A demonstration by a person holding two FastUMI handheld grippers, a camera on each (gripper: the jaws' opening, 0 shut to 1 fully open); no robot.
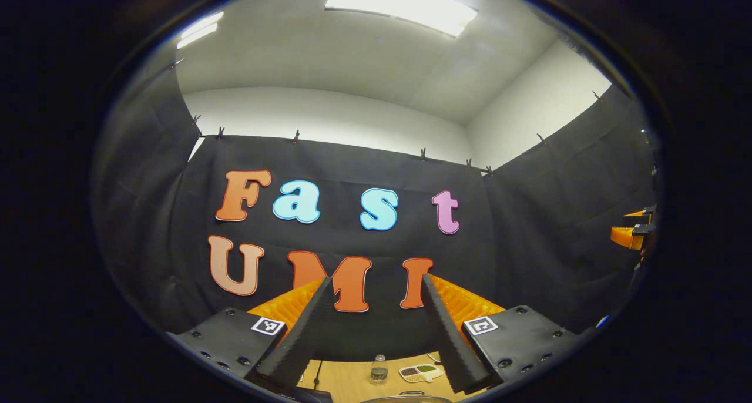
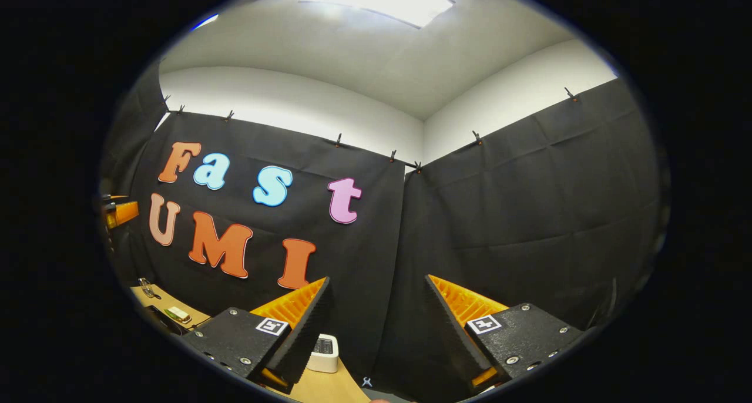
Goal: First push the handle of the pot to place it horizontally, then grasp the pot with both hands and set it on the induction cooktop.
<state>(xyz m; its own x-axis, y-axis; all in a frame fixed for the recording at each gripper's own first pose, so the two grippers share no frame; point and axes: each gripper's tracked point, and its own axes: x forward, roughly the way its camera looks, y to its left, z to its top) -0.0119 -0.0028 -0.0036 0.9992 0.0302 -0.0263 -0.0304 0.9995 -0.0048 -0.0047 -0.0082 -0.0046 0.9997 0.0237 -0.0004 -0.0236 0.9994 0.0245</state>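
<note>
Both grippers point up at the booth's wall, above the table. In the left gripper view my left gripper [image 1: 375, 282] is open, with only the wall between its fingers. At the bottom edge of that view a thin curved grey rim [image 1: 402, 398] peeks in; I cannot tell whether it is the pot. In the right gripper view my right gripper [image 2: 377, 281] is open too and holds nothing. Each gripper appears as an orange bit at the other view's edge: the right gripper [image 1: 631, 234] and the left gripper [image 2: 119, 212].
Low in the left gripper view, the wooden table [image 1: 346, 379] carries a small clear jar [image 1: 379, 369] and a white divided dish [image 1: 421, 372]. In the right gripper view a small white box [image 2: 323, 353] stands on the table, with small items [image 2: 176, 315] at the left.
</note>
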